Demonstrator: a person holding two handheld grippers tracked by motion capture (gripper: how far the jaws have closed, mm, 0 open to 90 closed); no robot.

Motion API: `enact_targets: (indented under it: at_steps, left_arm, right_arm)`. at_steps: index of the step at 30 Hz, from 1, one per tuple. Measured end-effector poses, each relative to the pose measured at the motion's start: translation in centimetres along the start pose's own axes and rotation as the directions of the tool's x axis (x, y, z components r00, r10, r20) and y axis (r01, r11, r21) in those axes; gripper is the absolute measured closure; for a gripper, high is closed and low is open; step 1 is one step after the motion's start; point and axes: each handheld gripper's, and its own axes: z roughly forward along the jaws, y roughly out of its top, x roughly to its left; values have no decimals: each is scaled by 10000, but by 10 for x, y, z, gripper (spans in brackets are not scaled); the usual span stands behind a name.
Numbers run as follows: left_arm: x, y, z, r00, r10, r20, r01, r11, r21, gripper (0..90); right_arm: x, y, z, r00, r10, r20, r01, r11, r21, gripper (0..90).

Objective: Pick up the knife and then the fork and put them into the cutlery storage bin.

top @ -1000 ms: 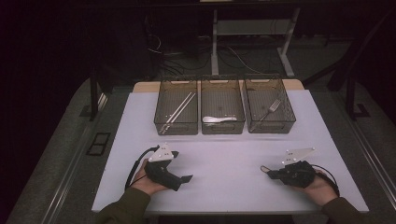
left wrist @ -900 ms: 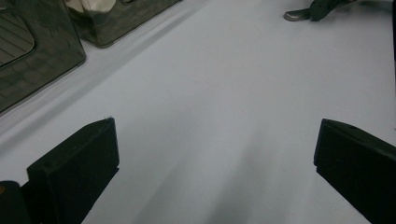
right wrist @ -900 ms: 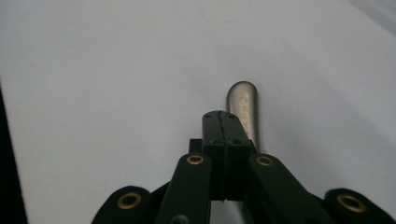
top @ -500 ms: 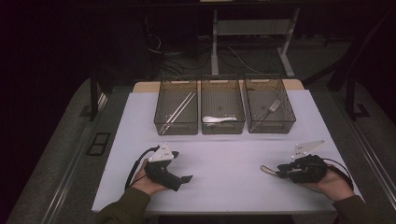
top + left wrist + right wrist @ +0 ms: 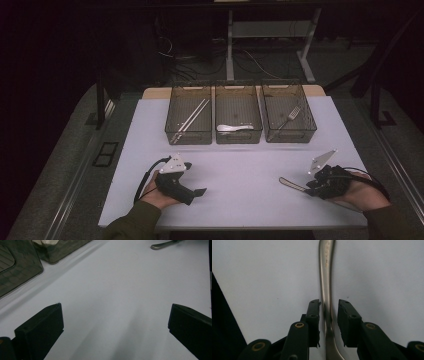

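Note:
A silver utensil handle [image 5: 326,285] lies on the white table, its head end hidden under my right gripper. My right gripper [image 5: 329,307] straddles the handle; its jaws have just been opening, and a thin gap shows beside the metal. In the high view the handle [image 5: 291,183] sticks out to the left of my right gripper [image 5: 311,188] at the front right. My left gripper [image 5: 196,194] rests at the front left. Its jaws stand wide open over bare table [image 5: 115,322], and the handle's tip [image 5: 163,244] shows far off.
Three dark see-through bins stand in a row at the back of the white table [image 5: 240,165]. The left bin [image 5: 170,116] holds chopsticks [image 5: 191,118], the middle bin [image 5: 238,86] a spoon [image 5: 235,128], and the right bin [image 5: 311,119] a fork [image 5: 290,117]. The bins' corners [image 5: 17,270] show in the left gripper view.
My right hand has risen slightly and shifted a little to the right over the utensil, which stays on the table. The left hand has not moved.

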Motion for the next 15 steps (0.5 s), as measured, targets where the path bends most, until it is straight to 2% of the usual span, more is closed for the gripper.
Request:
enact_targets:
  at_steps: [6, 9, 10, 12, 15]
  left_arm:
    - [-1, 0, 1, 10000, -80, 28, 80, 9999, -70, 0]
    - [-1, 0, 1, 10000, -63, 25, 63, 10000, -54, 0]
    - [-1, 0, 1, 10000, -68, 30, 68, 10000, -53, 0]
    - [-1, 0, 1, 10000, -63, 37, 63, 10000, -40, 0]
    - [-1, 0, 0, 10000, -57, 28, 57, 10000, -51, 0]
  right_arm:
    - [0, 7, 6, 9993, -361, -26, 362, 9971, 669, 747]
    - [2, 14, 10, 9984, -547, -136, 559, 9914, 1181, 762]
    - [1, 16, 10, 9967, -808, -37, 806, 9869, 1398, 765]
    - [2, 21, 12, 9968, -781, -176, 800, 9826, 1677, 771]
    - [2, 25, 13, 9949, -999, -148, 1008, 9731, 2072, 787]
